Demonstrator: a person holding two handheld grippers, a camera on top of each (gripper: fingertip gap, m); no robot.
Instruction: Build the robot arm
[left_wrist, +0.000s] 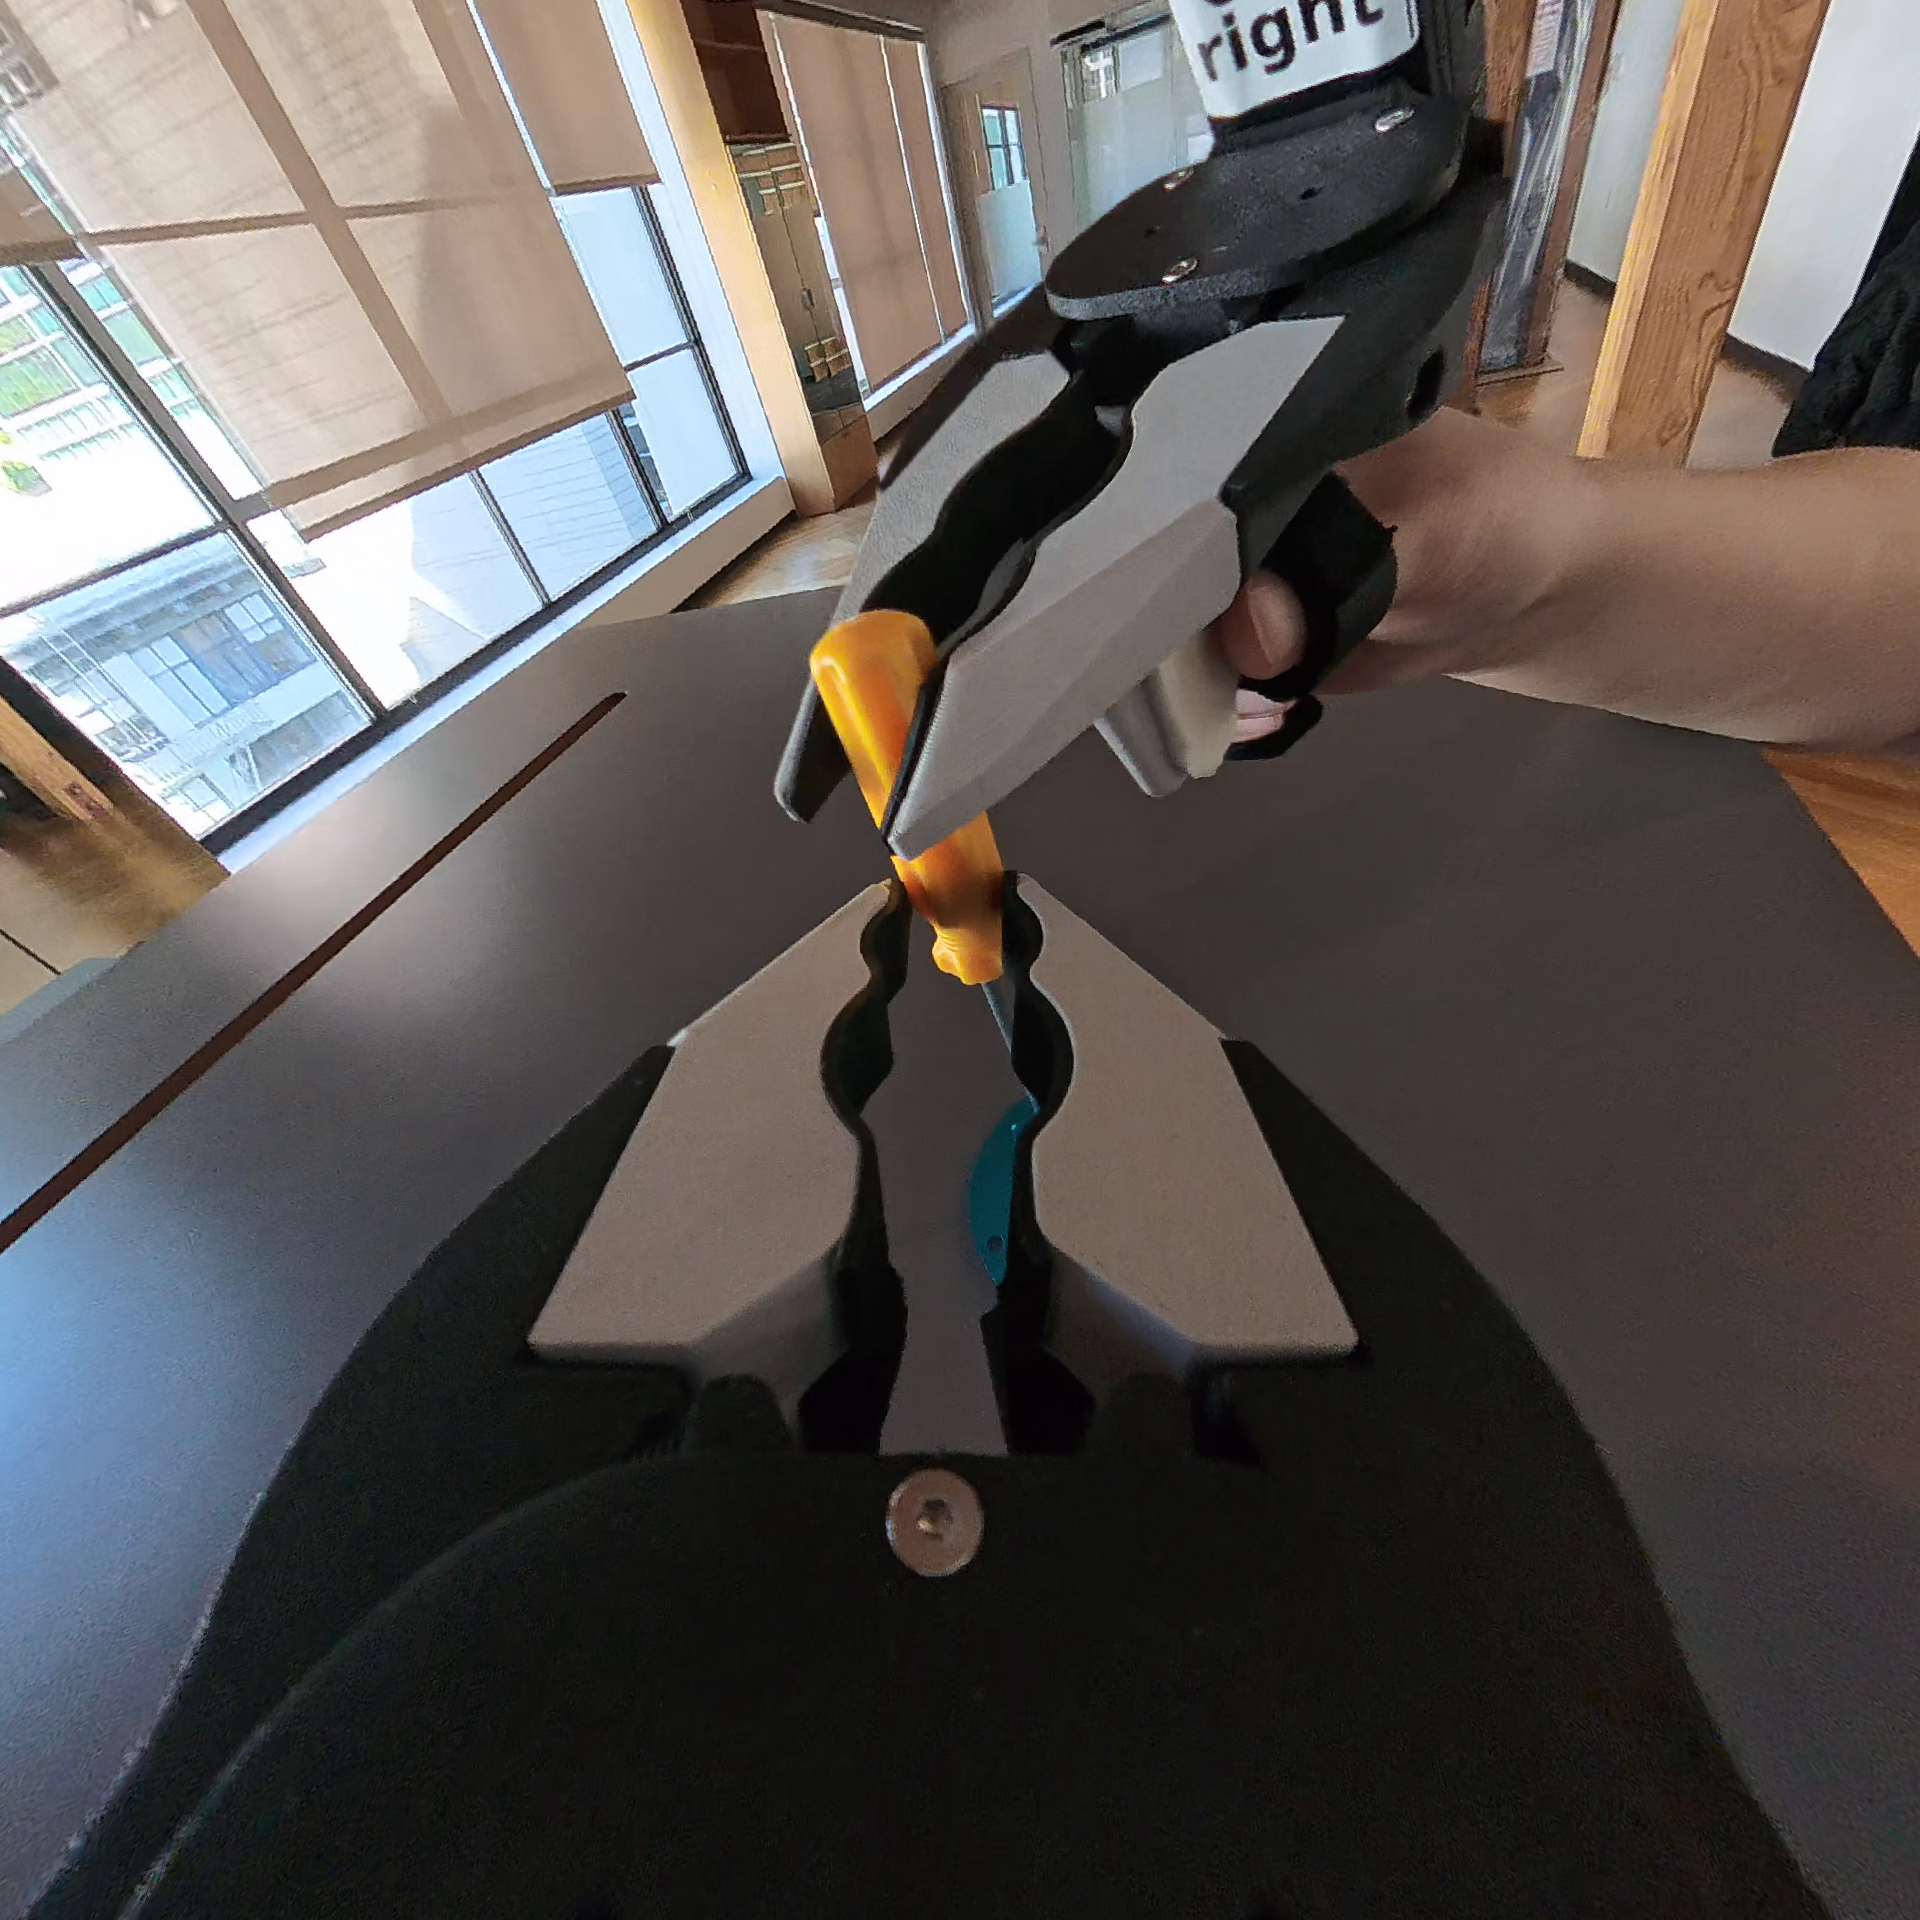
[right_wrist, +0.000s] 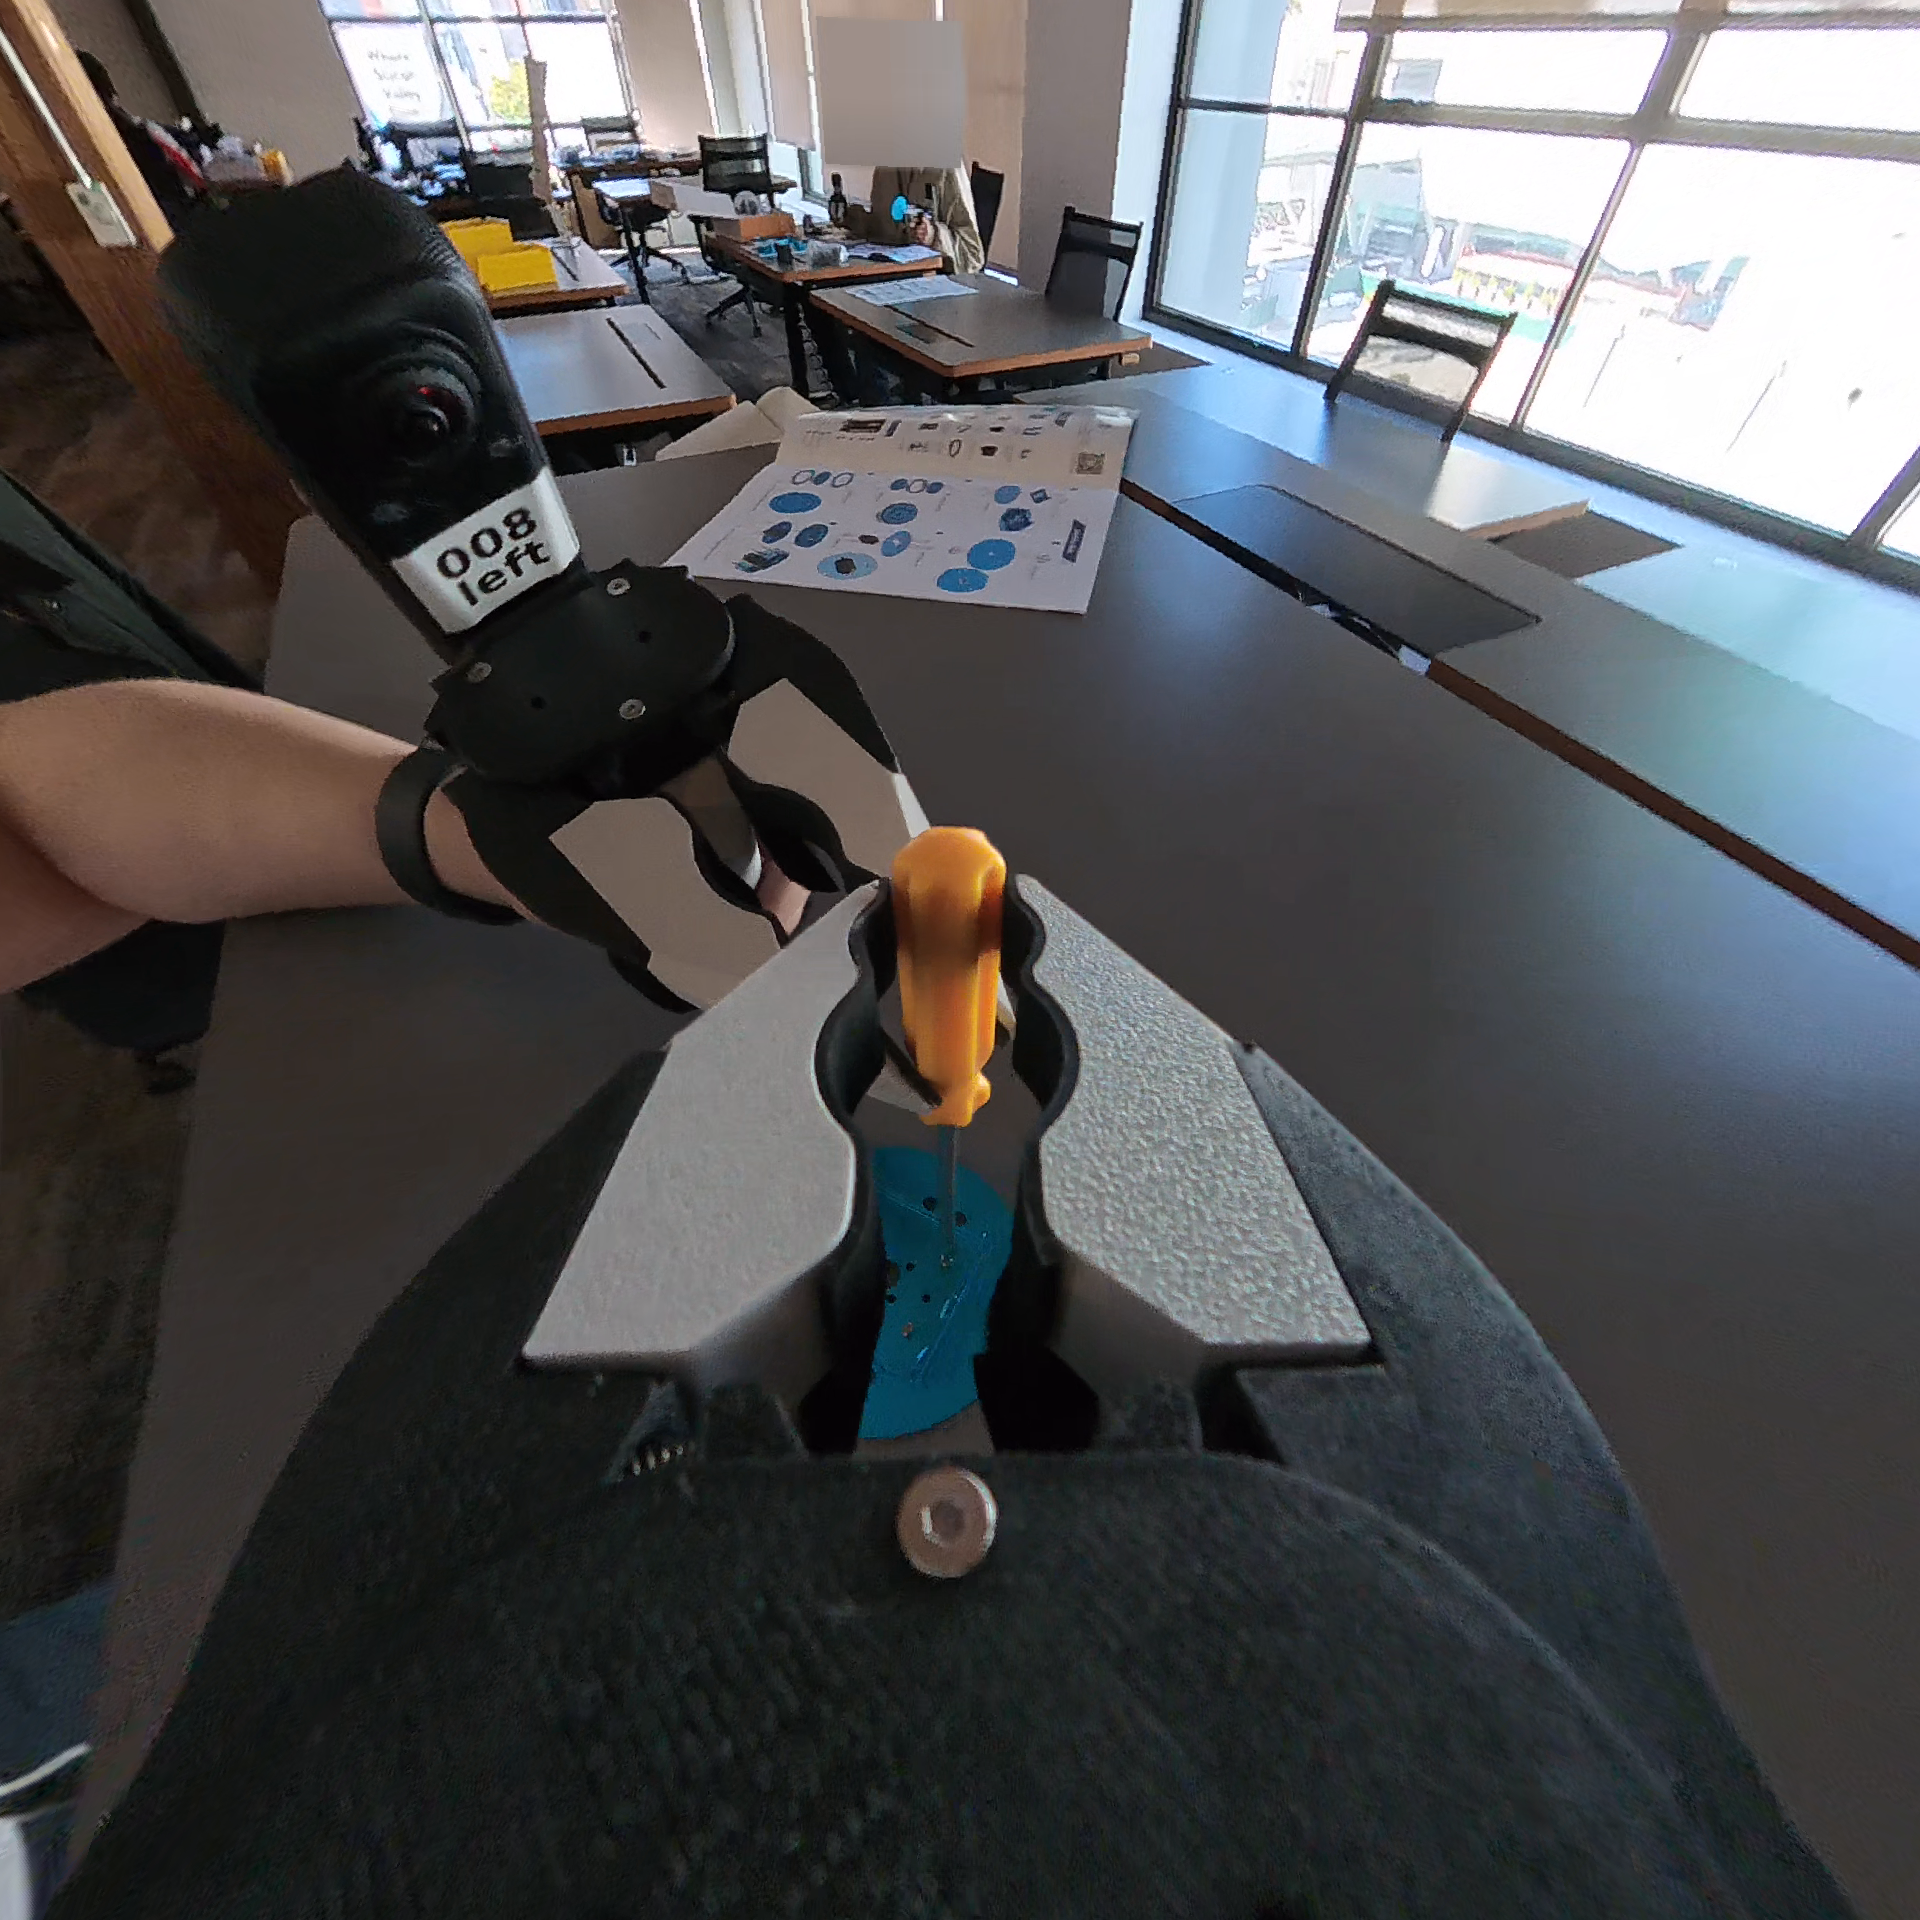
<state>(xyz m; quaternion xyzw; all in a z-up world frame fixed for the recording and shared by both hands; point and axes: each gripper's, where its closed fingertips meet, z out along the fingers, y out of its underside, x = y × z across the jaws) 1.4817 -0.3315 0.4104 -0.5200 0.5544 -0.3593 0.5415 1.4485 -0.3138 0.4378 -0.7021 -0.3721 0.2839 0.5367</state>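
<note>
- Looking close in, I see the right gripper (right_wrist: 951, 894) with its jaws pinching the fat orange handle of a little screwdriver (right_wrist: 951, 966).
- The screwdriver stands almost straight up. Its thin metal tip points down and sits on a blue disc (right_wrist: 925, 1309), at one of the small holes in it.
- The blue disc is just under the right gripper, low by the dark table (right_wrist: 1351, 831). I cannot tell if it lies flat on the table or is lifted a bit.
- The left gripper (left_wrist: 951, 888) comes in from the other side. Its jaws are spread apart, and I can see the table through the gap.
- The rim of the blue disc shows right against the inside of one of the left gripper's fingers (left_wrist: 1143, 1143). It looks like it touches that one finger only, so it is not squeezed between the two.
- The tips of the left gripper are just beside the bottom end of the orange handle.
- A hand (left_wrist: 1455, 582) holds the grip of the right gripper, and a bare arm (right_wrist: 156, 810) reaches in with the left one.
- A bit farther back on the table lies a big paper sheet (right_wrist: 914, 520) with blue pictures on it.
- Far off are more desks, black chairs, a person sitting, and tall bright windows (right_wrist: 1558, 208).
</note>
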